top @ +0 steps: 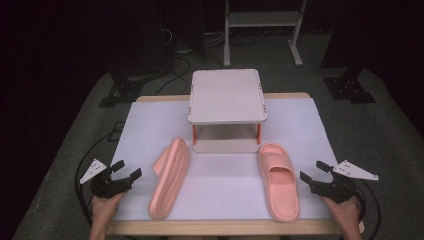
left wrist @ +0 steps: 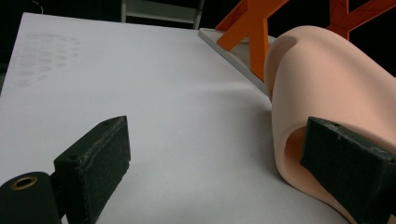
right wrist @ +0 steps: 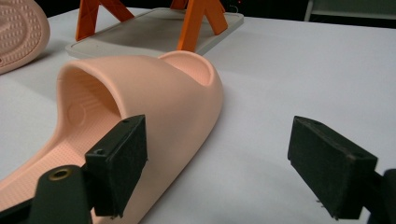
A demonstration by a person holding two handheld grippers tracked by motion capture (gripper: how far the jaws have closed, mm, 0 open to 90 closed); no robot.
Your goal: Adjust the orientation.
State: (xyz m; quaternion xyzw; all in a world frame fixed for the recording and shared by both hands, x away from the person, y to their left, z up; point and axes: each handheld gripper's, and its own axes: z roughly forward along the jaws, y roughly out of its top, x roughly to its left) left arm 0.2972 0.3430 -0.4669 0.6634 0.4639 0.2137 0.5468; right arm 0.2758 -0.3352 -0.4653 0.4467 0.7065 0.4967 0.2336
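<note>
Slippers lie lengthwise toward the shoe rack (top: 227, 97): the tipped left slipper (top: 170, 176) sits inward of my left gripper (top: 125, 171), the upright right slipper (top: 279, 180) inward of my right gripper (top: 314, 170), both spread, empty.

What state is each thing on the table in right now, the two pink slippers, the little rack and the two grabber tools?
Left slipper: tipped on its side, sole showing, untouched.
Right slipper: flat on its sole, opening up, untouched.
Small rack: upright, top shelf and bottom shelf both bare.
Left gripper: jaws open, holding nothing, beside the left slipper.
Right gripper: jaws open, holding nothing, beside the right slipper.
Table: covered with a white sheet.
</note>
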